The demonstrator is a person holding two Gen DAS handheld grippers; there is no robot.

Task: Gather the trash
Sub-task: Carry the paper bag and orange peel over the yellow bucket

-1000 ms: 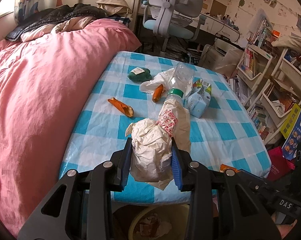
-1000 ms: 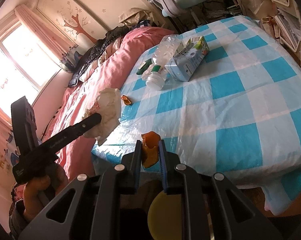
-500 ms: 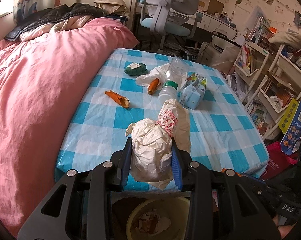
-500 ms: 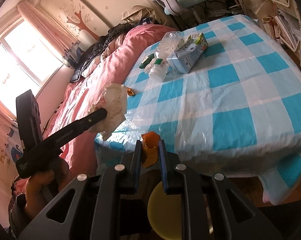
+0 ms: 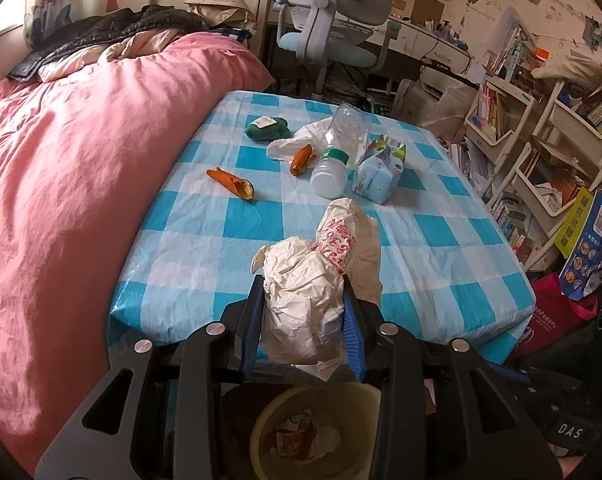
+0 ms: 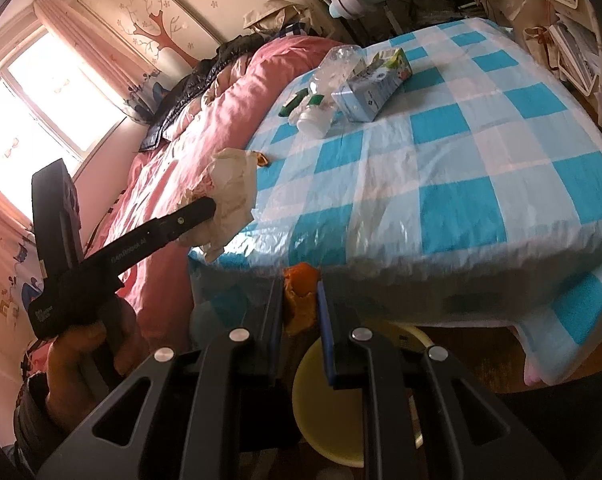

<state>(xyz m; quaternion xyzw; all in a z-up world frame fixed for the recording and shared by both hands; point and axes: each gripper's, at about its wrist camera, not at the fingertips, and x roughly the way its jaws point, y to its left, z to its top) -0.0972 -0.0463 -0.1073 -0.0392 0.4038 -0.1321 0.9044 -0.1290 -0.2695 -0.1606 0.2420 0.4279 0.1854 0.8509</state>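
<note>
My left gripper (image 5: 304,320) is shut on a crumpled white paper wrapper (image 5: 309,292) with red print, held past the near edge of the blue checked table (image 5: 421,240). Below it sits a yellow bin (image 5: 313,436) with scraps inside. My right gripper (image 6: 299,308) is shut on a piece of orange peel (image 6: 299,300), above the same yellow bin (image 6: 341,412). In the right wrist view the left gripper (image 6: 205,208) and its wrapper (image 6: 233,196) show at left, held by a hand (image 6: 81,356). Two orange peels (image 5: 231,183) (image 5: 301,159) lie on the table.
A clear plastic bottle (image 5: 339,148), a blue carton (image 5: 379,168), a green packet (image 5: 267,128) and a white plastic bag (image 5: 297,142) lie at the table's far side. A pink bed (image 5: 61,180) borders the table's left. Shelves (image 5: 541,152) and a desk chair (image 5: 333,32) stand behind.
Both grippers have drawn back from the table with their loads. The yellow bin now shows more fully beneath each of them.
</note>
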